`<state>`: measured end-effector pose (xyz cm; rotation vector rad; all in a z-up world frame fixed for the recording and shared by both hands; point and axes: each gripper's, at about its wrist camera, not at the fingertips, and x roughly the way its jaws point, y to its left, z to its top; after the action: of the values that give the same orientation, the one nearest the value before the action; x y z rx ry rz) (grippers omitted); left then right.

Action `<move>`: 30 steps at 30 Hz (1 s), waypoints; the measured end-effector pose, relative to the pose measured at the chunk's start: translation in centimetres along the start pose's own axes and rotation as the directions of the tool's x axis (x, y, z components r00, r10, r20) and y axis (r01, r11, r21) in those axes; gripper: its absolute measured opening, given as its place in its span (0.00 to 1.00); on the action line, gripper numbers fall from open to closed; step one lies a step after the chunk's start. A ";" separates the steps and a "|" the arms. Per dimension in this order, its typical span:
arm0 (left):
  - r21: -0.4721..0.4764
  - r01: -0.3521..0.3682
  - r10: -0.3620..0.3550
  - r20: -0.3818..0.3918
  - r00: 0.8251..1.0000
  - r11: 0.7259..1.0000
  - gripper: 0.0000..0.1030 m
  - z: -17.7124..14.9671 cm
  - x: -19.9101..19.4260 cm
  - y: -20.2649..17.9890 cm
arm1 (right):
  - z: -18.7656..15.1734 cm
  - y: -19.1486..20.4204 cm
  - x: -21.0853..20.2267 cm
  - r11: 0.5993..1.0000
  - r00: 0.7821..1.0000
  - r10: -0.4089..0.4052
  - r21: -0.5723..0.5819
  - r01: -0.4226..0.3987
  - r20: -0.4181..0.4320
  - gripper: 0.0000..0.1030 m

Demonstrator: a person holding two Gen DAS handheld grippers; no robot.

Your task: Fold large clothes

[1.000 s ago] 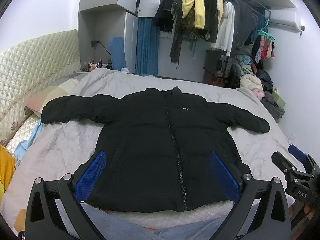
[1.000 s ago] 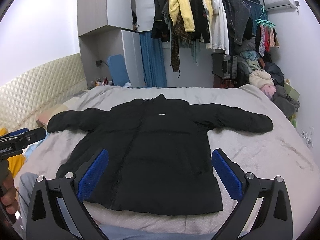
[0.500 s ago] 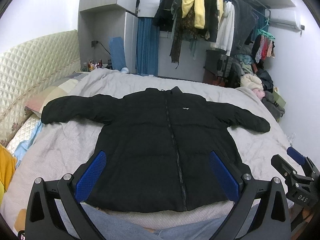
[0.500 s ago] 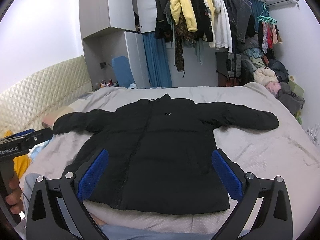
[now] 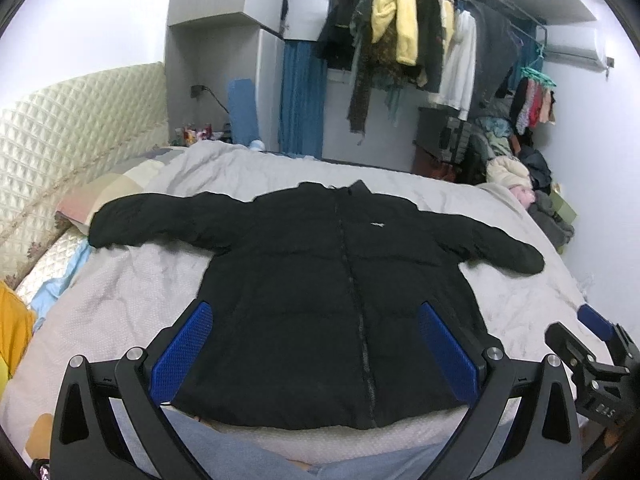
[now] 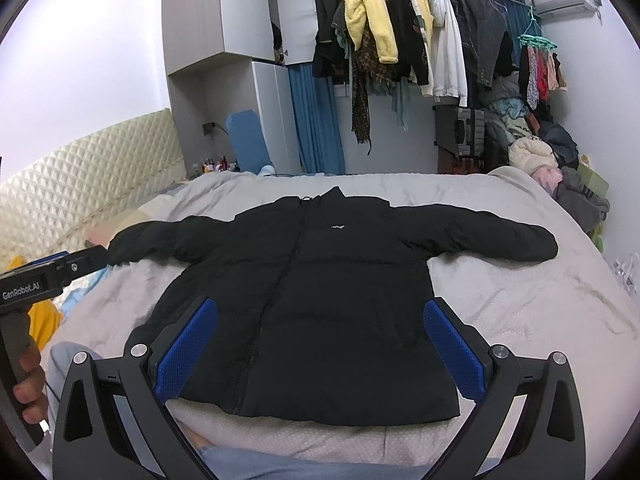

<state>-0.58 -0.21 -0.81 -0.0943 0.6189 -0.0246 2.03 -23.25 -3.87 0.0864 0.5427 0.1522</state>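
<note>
A black puffer jacket (image 5: 320, 280) lies flat and front up on the bed, zipped, both sleeves spread out sideways; it also shows in the right wrist view (image 6: 316, 288). My left gripper (image 5: 314, 346) is open and empty, held above the jacket's hem at the near edge of the bed. My right gripper (image 6: 318, 342) is open and empty too, also above the hem. The right gripper shows at the right edge of the left wrist view (image 5: 592, 344). The left gripper's body shows at the left edge of the right wrist view (image 6: 48, 276).
The bed has a grey cover (image 5: 132, 292) and a quilted cream headboard (image 5: 68, 132) on the left. A rail of hanging clothes (image 6: 400, 40) stands behind the bed. A pile of clothes (image 6: 560, 176) lies at the far right. A yellow cloth (image 5: 12, 328) lies at the left.
Both grippers have drifted slightly, so the jacket shifts a little in each view. The jacket has not moved and both grippers stay open.
</note>
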 end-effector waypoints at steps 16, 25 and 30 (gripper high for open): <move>-0.008 -0.005 0.005 0.003 1.000 1.000 1.00 1.0 1.7 1.1 | 0.9 -1.7 1.3 0.999 0.999 -0.044 0.013 0.044 0.026 1.00; 0.000 0.079 -0.079 0.082 0.993 0.997 1.00 4.8 4.8 1.7 | 2.2 -4.2 4.2 0.993 0.991 -0.120 0.030 0.118 0.062 1.00; -0.034 0.123 -0.120 0.075 0.990 0.992 1.00 5.7 10.3 3.1 | 3.1 -6.6 6.1 0.987 0.985 -0.153 0.053 0.149 0.075 1.00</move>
<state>11.09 2.78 -2.38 -0.1695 0.5402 -0.1262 9.61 -28.87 -5.08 0.0961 0.4718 -0.0121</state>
